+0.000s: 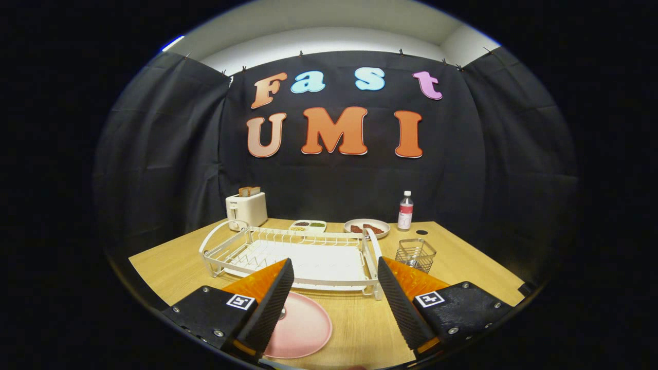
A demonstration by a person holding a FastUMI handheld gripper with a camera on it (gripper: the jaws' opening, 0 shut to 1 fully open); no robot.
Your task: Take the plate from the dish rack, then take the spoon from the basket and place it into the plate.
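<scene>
The light wooden table point(462, 267) carries the white wire dish rack point(288, 254), which stands just beyond the fingers. The gripper point(334, 303) is open and holds nothing. The round pink plate point(303, 329) lies flat on the table beside the left finger. The small wire basket point(415, 254) stands right of the rack.

The gripper point(334, 303) is held open above the table point(360, 318). A pink plate point(303, 329) is seen lying flat beside the left finger, with the dish rack point(298, 252) beyond.
</scene>
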